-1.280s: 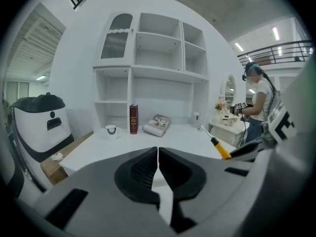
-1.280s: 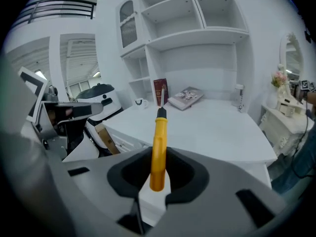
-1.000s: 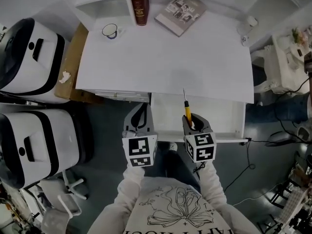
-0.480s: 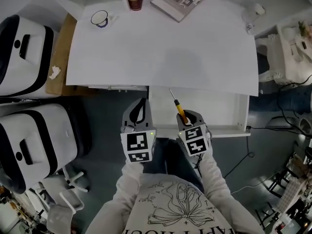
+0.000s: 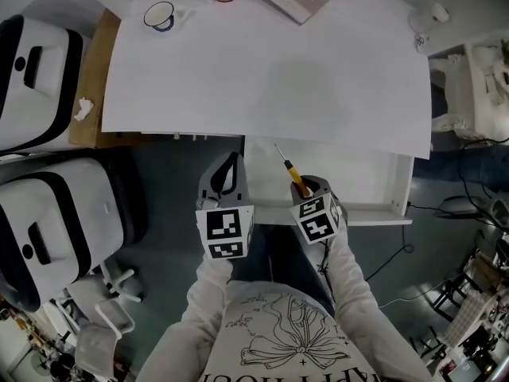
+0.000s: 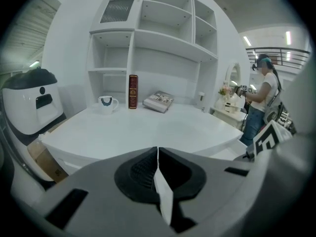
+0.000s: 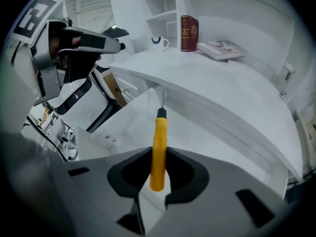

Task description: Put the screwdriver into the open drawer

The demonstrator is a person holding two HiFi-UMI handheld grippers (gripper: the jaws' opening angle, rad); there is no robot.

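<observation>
Right gripper [image 5: 307, 188] dipped, fingers clamping one screwdriver [image 5: 294, 176] over one open drawer [image 5: 358, 180] | left gripper [image 6: 158, 154] lower, fingers closed, empty

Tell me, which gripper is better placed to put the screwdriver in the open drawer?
The right gripper. It grips the yellow screwdriver by its handle, shaft pointing over the open drawer. The left gripper is shut, empty, and off to the drawer's left side.

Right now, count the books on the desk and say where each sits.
2. A dark red hardcover book stands upright at the back of the white desk; a grey photo-covered book lies flat to its right. None appear hidden.
</observation>
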